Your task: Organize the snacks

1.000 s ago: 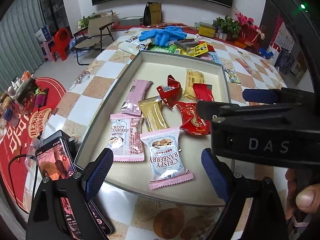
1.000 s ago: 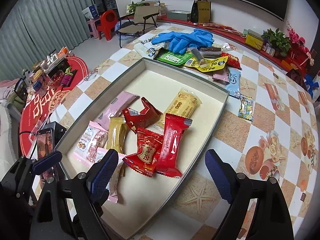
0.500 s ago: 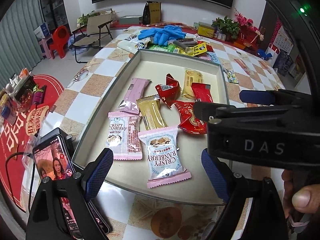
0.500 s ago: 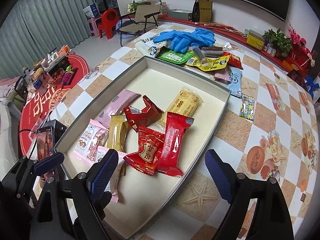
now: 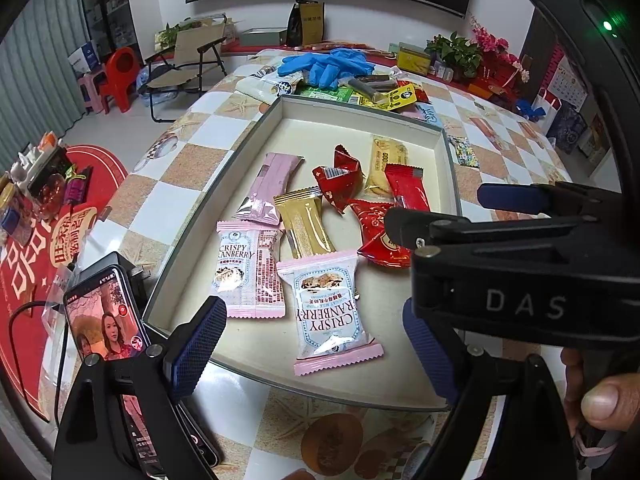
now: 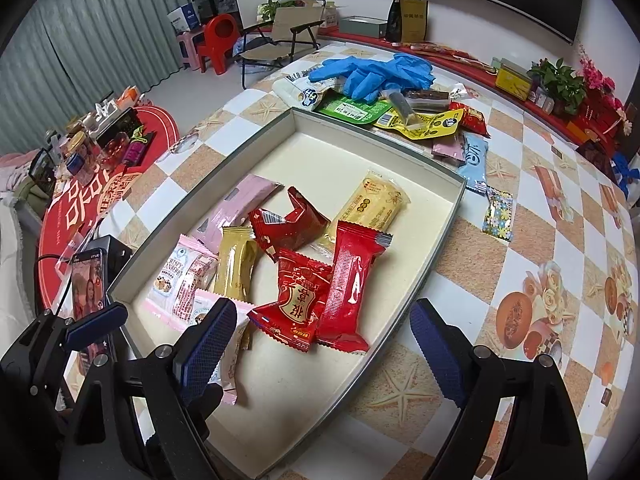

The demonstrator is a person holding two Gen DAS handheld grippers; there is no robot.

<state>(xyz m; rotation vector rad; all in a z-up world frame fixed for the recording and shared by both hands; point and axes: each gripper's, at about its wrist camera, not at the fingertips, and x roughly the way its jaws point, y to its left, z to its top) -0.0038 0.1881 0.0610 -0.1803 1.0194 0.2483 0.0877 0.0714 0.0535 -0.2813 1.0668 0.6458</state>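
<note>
A shallow grey-rimmed tray on the checkered table holds several snack packets: two pink Crispy Cranberry packs, a gold bar, a pink bar, red packets and a yellow pack. My left gripper is open and empty over the tray's near edge. My right gripper is open and empty over the tray's near right part; its body shows in the left wrist view.
More snacks and blue gloves lie beyond the tray's far edge. A small floral packet and a blue packet lie right of the tray. A phone stands left of it. Chairs stand behind.
Both grippers have drawn back slightly from the tray; the packets look a little farther. Nothing was picked up or moved.
</note>
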